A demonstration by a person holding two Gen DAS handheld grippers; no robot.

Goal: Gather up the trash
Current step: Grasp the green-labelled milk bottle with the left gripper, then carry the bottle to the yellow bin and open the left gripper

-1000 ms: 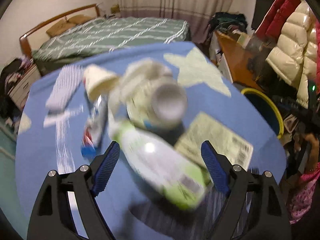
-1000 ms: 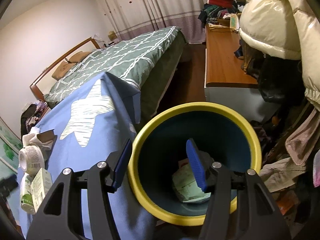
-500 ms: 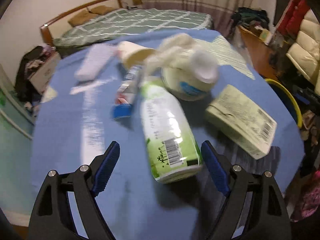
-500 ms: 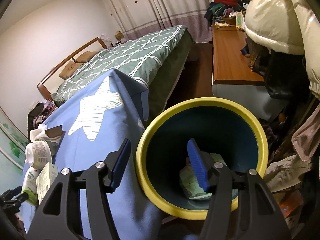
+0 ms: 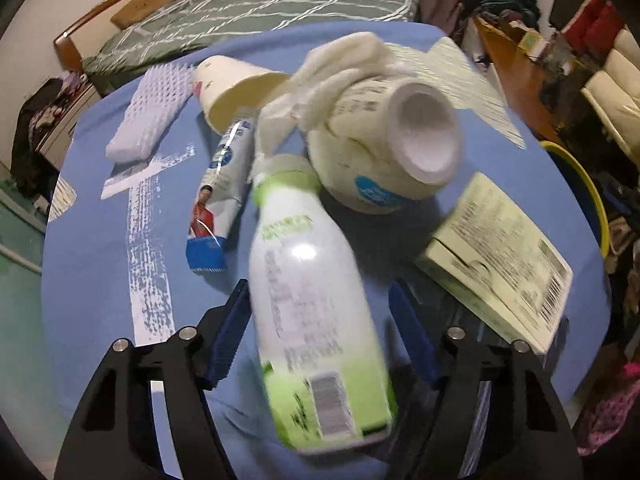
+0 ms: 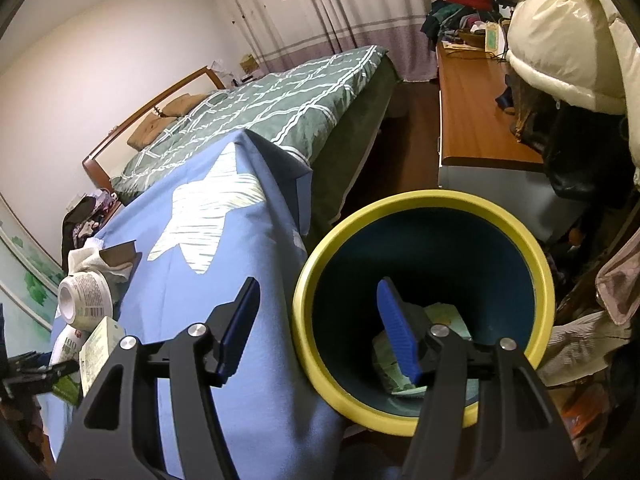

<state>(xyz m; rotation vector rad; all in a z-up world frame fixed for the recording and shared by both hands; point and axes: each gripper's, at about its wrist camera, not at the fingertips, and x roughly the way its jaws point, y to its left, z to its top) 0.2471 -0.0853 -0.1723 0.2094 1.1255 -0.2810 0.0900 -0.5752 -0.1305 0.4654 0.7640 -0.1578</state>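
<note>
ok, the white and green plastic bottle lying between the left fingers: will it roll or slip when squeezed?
The white and green plastic bottle lies on its side on the blue cloth, so it could roll. Its glossy label looks slippery. The left gripper's jaws have just been closing around it; contact is unclear.

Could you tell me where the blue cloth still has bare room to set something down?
Bare patches: around the star print toward the bin, and left of the toothpaste tube. Crowded: bottle, bowl, box, cup.

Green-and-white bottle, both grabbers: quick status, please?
Left gripper closing around bottle, fingers not clearly pressing. Right gripper open, empty, at yellow-rimmed bin. Bowl and box crowd the bottle.
</note>
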